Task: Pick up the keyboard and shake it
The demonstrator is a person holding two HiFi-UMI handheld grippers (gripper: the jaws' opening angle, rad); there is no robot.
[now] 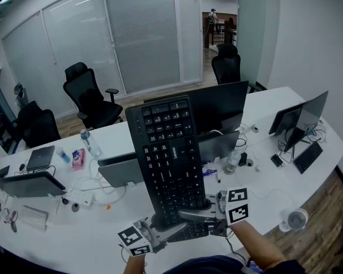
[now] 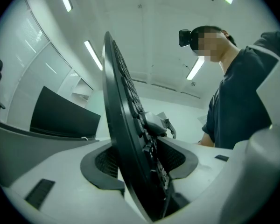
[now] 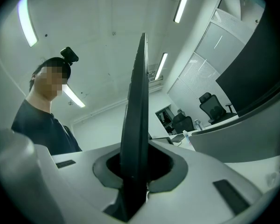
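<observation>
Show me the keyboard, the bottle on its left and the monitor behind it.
keyboard (image 1: 168, 158): head view, middle of its key field.
bottle (image 1: 91, 145): head view, its clear body.
monitor (image 1: 222, 103): head view, dark panel to the right of the keyboard's top.

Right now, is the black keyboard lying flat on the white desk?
No, the black keyboard stands on end, raised above the white desk, with its lower end held by the right gripper.

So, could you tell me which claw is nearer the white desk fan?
Right. The right claw, gripping the keyboard, is left of the fan; the left claw sits farther left.
</observation>
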